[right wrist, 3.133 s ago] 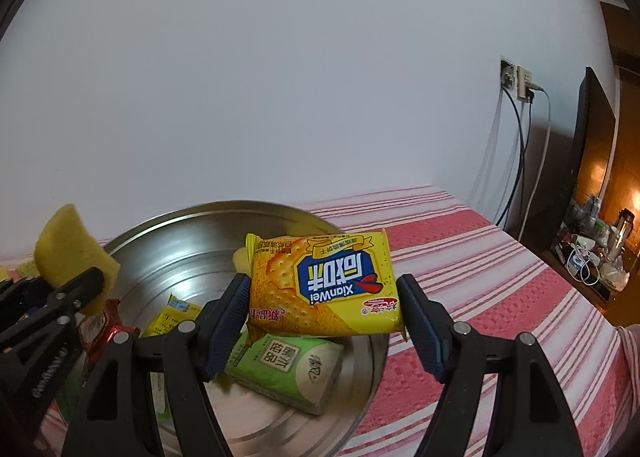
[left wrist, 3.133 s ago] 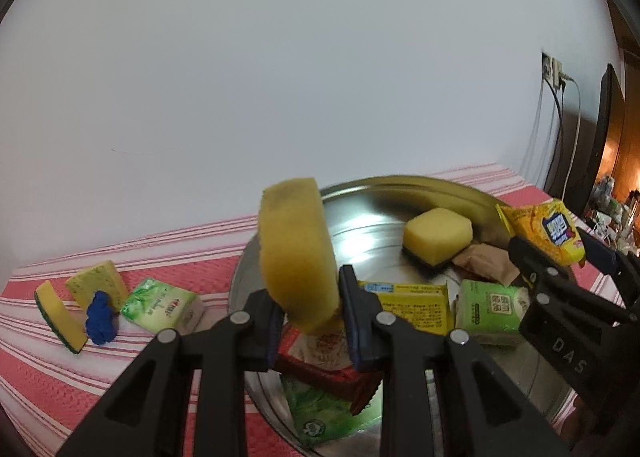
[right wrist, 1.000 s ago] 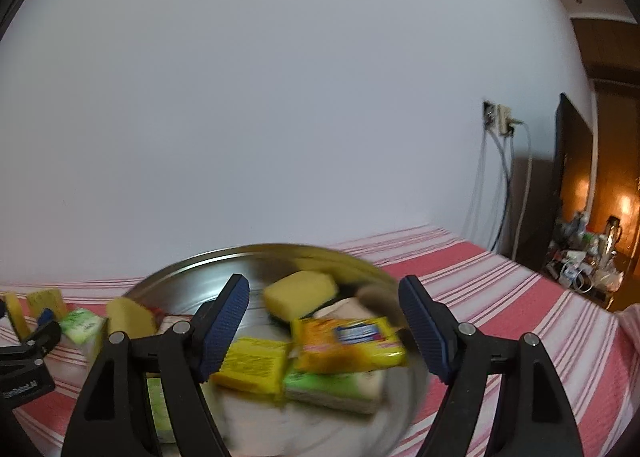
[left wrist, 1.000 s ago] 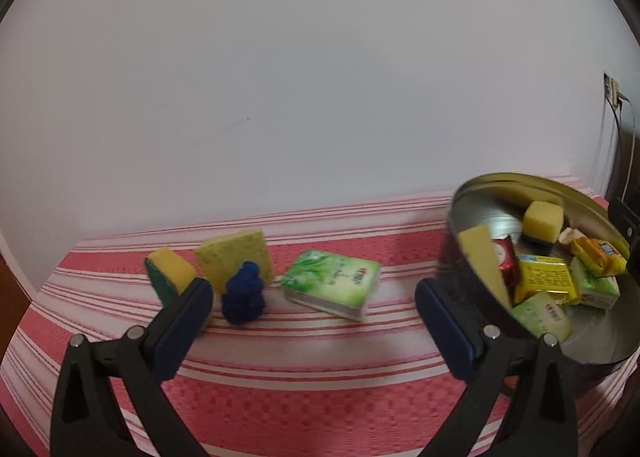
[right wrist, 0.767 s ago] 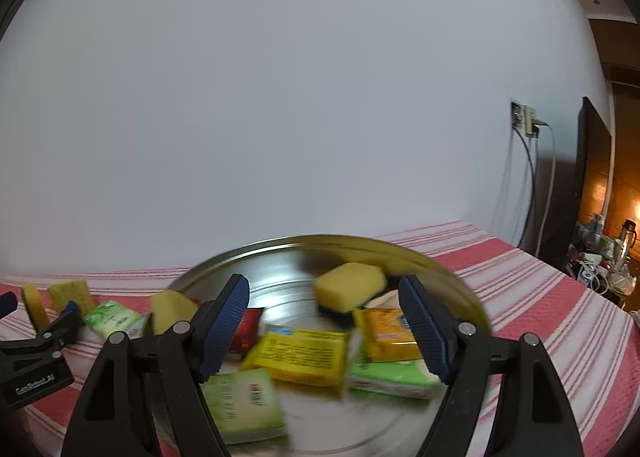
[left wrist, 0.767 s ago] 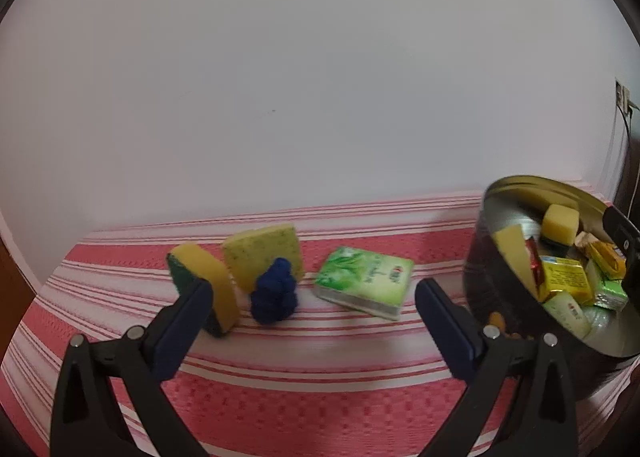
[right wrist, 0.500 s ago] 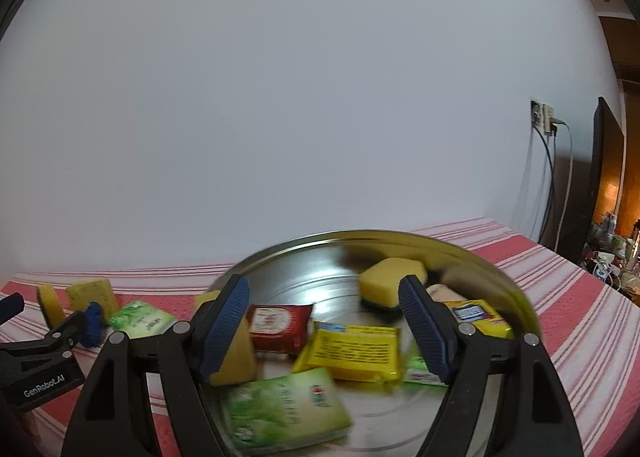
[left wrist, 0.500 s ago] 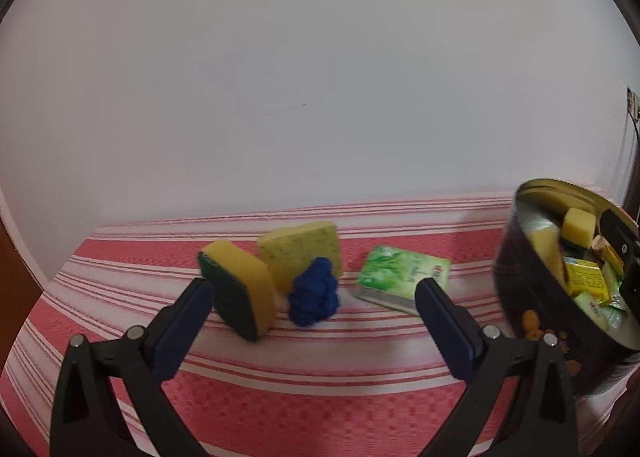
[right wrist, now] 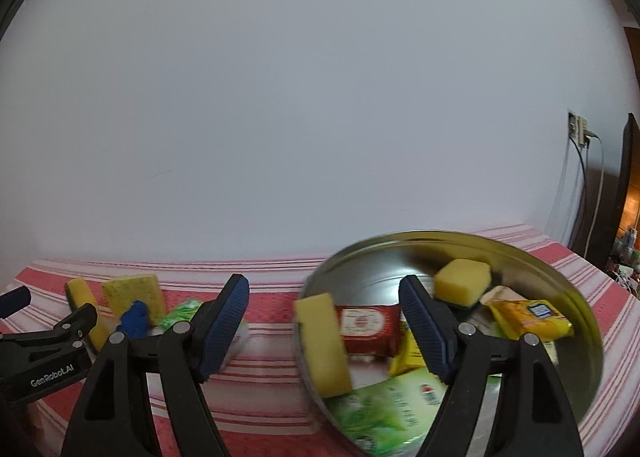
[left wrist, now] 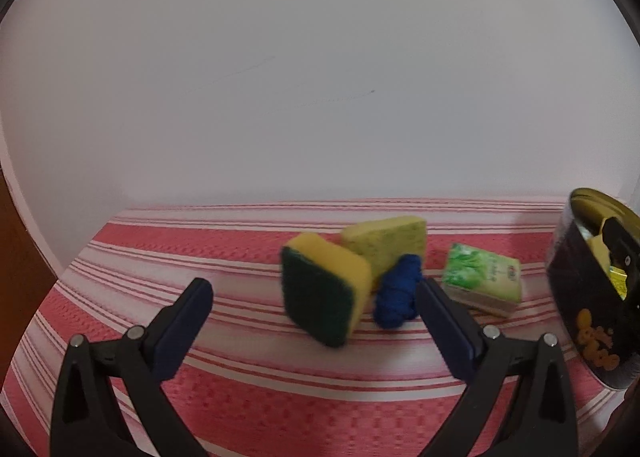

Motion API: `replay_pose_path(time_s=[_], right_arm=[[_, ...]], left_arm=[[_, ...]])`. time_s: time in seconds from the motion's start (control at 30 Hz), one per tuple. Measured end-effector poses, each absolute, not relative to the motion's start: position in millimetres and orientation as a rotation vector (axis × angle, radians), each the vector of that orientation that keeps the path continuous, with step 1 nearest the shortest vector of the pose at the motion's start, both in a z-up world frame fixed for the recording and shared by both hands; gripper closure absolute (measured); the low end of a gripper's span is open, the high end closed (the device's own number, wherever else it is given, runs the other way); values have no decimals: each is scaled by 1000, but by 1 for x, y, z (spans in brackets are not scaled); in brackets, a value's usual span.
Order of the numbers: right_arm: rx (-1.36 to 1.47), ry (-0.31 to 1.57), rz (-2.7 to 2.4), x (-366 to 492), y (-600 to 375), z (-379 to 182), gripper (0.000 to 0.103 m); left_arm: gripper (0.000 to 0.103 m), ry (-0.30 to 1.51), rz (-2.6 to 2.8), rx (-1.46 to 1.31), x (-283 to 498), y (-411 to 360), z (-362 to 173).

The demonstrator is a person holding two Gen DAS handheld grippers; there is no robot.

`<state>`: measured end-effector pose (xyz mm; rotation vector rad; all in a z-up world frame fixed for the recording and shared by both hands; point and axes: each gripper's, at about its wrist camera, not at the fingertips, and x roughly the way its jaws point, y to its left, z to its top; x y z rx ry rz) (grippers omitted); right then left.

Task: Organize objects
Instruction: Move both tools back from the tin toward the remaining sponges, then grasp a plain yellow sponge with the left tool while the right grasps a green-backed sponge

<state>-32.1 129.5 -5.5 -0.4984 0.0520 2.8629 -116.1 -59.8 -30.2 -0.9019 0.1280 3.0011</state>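
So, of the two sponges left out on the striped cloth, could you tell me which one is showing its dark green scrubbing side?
The nearer sponge, standing on edge left of the blue object; the sponge behind shows only yellow.

Black tool [left wrist: 314, 305] arms, blue ribbed pads [right wrist: 224, 323] (silver screws).

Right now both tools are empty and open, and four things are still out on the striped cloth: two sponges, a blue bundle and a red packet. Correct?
Not quite. The packet on the striped cloth is green, as the left wrist view shows; the red one lies in the metal tin. The rest holds: left tool and right tool empty and open, two sponges, blue bundle.
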Motion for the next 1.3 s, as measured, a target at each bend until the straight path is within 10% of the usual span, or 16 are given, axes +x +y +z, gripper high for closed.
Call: replay_pose_path(time_s=[1.3], right_arm=[[-1257,-170,2786,-155,37,-58,11]], left_arm=[[1,-30,3017,-973,-137,-118,-37]])
